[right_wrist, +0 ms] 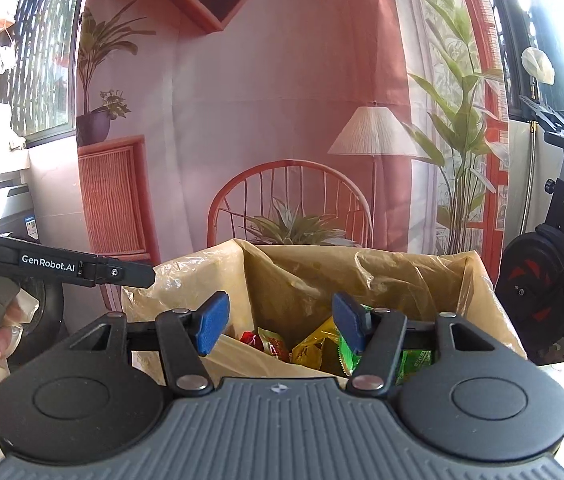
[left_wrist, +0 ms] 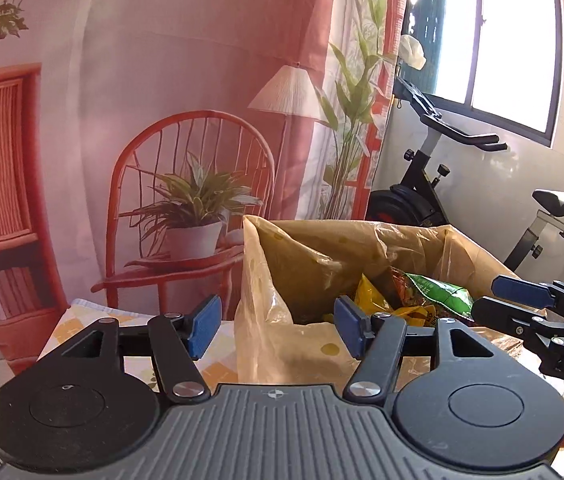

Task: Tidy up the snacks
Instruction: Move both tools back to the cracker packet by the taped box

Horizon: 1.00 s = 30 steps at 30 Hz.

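Note:
A cardboard box lined with a yellowish plastic bag [left_wrist: 282, 252] [right_wrist: 402, 276] stands in front of me. Inside lie snack packets: a green one [left_wrist: 438, 292] [right_wrist: 414, 360], a yellow one [left_wrist: 374, 300] [right_wrist: 314, 344] and a red one [right_wrist: 251, 338]. My left gripper [left_wrist: 275, 326] is open and empty, just in front of the box's near-left rim. My right gripper [right_wrist: 279, 326] is open and empty, above the box's near rim. In the left wrist view the right gripper [left_wrist: 498, 300] reaches in from the right over the box. The left gripper's body [right_wrist: 61, 268] shows at the left of the right wrist view.
The box stands on a table with a yellow-checked cloth [left_wrist: 81, 316]. A printed backdrop of a red chair, plants and a lamp [left_wrist: 201, 160] hangs behind. An exercise bike [left_wrist: 462, 184] [right_wrist: 554, 264] stands at the right, under a window.

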Motion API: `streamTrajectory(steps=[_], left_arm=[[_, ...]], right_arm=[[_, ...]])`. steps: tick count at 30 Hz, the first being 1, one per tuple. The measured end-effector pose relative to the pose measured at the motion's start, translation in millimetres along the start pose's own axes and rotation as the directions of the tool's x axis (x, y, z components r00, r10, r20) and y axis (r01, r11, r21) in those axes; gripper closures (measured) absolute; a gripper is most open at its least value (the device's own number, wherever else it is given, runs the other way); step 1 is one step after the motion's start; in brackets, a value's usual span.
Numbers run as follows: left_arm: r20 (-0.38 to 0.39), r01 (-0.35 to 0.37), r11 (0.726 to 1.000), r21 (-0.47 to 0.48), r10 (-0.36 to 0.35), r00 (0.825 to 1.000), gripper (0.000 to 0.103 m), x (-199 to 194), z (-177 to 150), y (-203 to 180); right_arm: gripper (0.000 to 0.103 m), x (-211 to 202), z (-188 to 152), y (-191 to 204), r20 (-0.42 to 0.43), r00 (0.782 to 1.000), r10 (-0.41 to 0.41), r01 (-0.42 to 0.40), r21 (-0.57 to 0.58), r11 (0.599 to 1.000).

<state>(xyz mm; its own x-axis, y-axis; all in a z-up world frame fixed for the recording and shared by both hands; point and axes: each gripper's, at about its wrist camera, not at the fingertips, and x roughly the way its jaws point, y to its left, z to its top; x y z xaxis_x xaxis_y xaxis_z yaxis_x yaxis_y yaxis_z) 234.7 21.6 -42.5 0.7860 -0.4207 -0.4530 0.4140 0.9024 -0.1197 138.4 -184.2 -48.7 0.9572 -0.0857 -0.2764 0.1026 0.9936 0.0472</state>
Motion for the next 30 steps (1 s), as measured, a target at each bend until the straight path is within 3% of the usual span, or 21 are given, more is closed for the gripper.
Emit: streamTrajectory(steps=[4, 8, 13, 21, 24, 27, 30], left_arm=[[-0.03, -0.001, 0.999, 0.036, 0.002, 1.0, 0.038, -20.7, -9.3, 17.9], [-0.065, 0.0, 0.994, 0.105, 0.006, 0.998, 0.038, -39.5, -19.8, 28.7], [-0.104, -0.01, 0.988, 0.157, 0.027, 0.994, 0.038, -49.3, -40.9, 38.1], [-0.172, 0.014, 0.98, 0.199, 0.021, 0.985, 0.038, -32.7, -87.9, 40.6], [-0.186, 0.021, 0.96, 0.281, 0.033, 0.982, 0.038, -24.6, -105.1, 31.6], [-0.226, 0.059, 0.958, 0.28, 0.006, 0.974, 0.038, -16.1, -117.3, 29.8], [-0.248, 0.075, 0.965, 0.25, -0.011, 0.969, 0.038, -7.5, -125.5, 33.5]], right_arm=[[0.029, -21.0, -10.2, 12.4, 0.049, 0.998, -0.028, 0.024, 0.09, 0.996], [0.029, -36.5, -28.0, 30.9, 0.089, 0.995, -0.053, 0.037, 0.174, 0.984], [0.029, -42.2, -54.2, 65.6, 0.075, 0.997, -0.025, 0.013, 0.161, 0.987], [0.03, -22.2, -110.7, 97.1, -0.123, 0.992, 0.021, -0.003, 0.14, 0.99], [0.03, -12.7, -130.8, 96.0, -0.207, 0.978, 0.018, 0.016, 0.159, 0.987], [0.03, -5.7, -147.3, 97.8, -0.274, 0.962, -0.012, 0.043, 0.108, 0.993], [0.03, 1.6, -160.3, 95.3, -0.351, 0.936, -0.002, 0.052, 0.133, 0.99]])
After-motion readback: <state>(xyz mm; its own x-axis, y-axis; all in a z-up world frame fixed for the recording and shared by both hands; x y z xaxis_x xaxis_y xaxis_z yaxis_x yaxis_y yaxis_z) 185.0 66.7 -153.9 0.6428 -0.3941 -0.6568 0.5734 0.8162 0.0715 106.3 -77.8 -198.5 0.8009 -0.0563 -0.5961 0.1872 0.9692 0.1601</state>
